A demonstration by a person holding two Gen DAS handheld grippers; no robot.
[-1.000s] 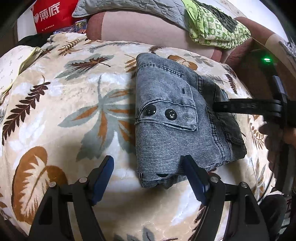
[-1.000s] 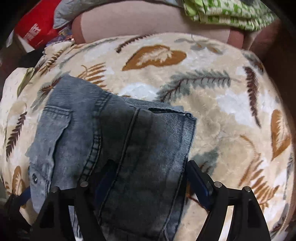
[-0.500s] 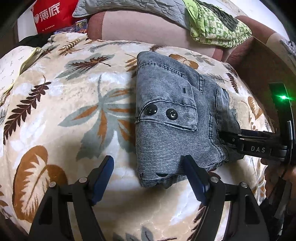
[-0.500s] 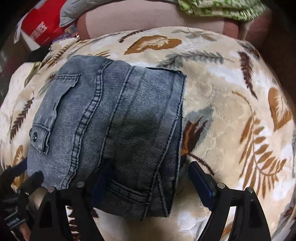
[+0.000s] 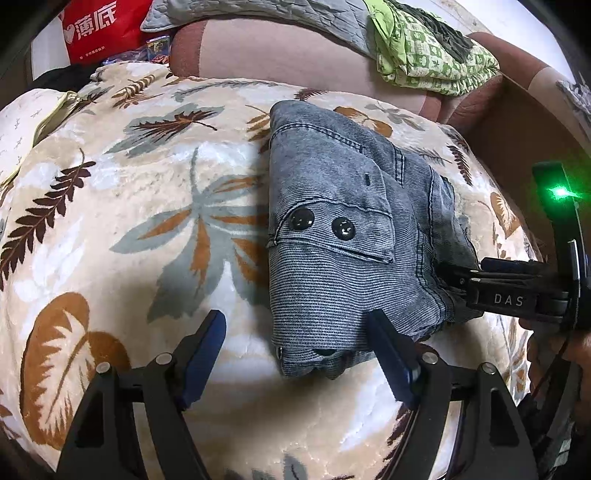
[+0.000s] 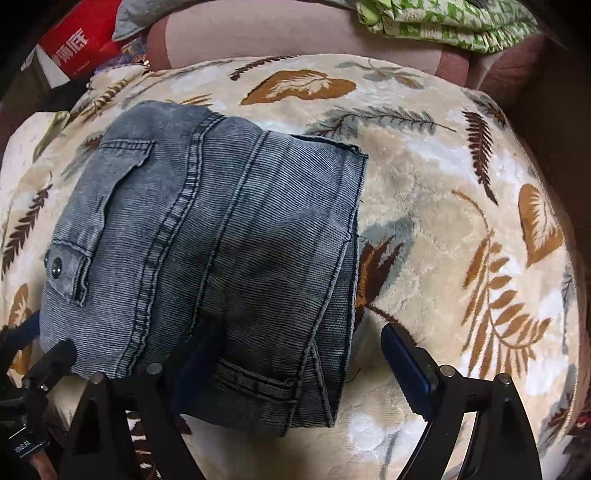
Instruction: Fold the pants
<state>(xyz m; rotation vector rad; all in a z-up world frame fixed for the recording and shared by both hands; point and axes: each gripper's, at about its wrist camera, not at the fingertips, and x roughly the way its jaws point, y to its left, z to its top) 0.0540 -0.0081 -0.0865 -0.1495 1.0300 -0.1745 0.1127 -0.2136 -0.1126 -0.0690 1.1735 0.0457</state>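
The grey-blue denim pants point(image 5: 332, 221) lie folded into a compact block on a leaf-patterned blanket point(image 5: 110, 221); a pocket flap with two dark snaps faces up. My left gripper point(image 5: 299, 354) stands open at the block's near edge, with that corner between its fingers and no pad pressing. In the right wrist view the pants point(image 6: 207, 258) fill the left half. The jaws of my right gripper point(image 6: 299, 369) are opening, with the fold's near right edge between them. Its left finger is in shadow against the cloth and its right pad is off the fabric. From the left wrist view the right gripper point(image 5: 454, 280) is at the pants' right edge.
A pink-brown sofa back point(image 5: 280, 55) runs behind the blanket, with a grey quilt point(image 5: 258, 14) and a green checked cloth point(image 5: 428, 55) on it. A red bag point(image 5: 96, 29) stands at the far left. A hand point(image 5: 554, 350) holds the right gripper.
The right gripper has slid from the middle of the pants' right side down to their near right edge, and its jaws stand wider. The left gripper and the pants have stayed put.
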